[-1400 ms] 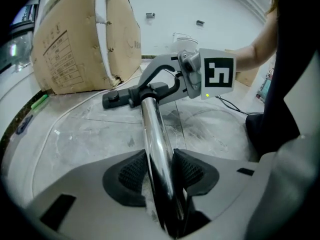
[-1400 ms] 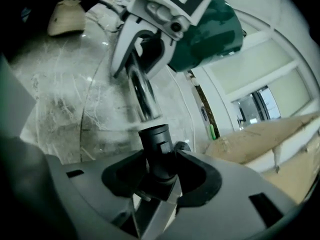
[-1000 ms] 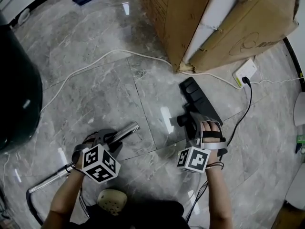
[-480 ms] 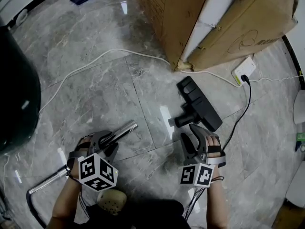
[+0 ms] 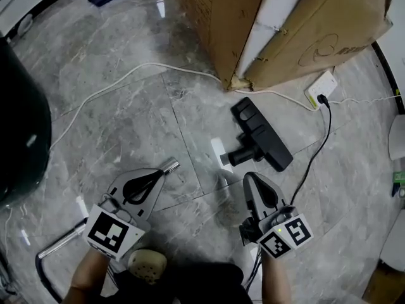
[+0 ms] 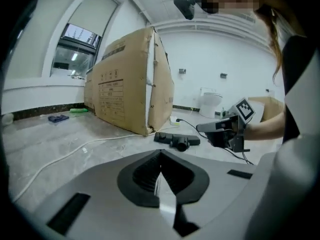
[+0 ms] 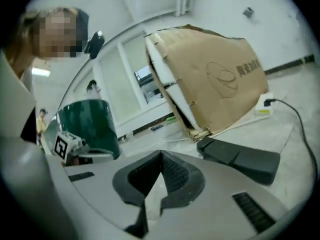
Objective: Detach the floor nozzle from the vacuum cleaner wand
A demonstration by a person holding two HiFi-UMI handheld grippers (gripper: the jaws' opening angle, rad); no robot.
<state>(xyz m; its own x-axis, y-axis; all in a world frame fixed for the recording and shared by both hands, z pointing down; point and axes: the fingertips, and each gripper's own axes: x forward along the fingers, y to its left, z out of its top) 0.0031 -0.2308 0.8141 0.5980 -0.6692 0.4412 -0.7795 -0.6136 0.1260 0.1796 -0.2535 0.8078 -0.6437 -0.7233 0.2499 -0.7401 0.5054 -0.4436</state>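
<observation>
Black flat plastic floor nozzle [image 5: 262, 135] lies detached by brown cardboard box [image 5: 278, 24], long axis diagonal, neck toward my nearer right gripper [image 5: 249, 177]. My left gripper [image 5: 158, 175] hangs over chrome metal wand [image 5: 171, 165], farther from box. Both jaws just clenched, empty.

Glossy, polished grey marble on the floor [image 5: 120, 113]; bright chromed metal on the wand [image 5: 169, 166]; matt black plastic on the floor nozzle [image 5: 266, 141]; dull brown cardboard, frayed, on the box [image 5: 316, 37].

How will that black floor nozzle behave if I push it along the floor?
The floor nozzle looks like rigid plastic, so it probably keeps its shape. It lies flat and wide, so it should slide rather than roll or tip. The tiles look glossy, so it may skid easily.
</observation>
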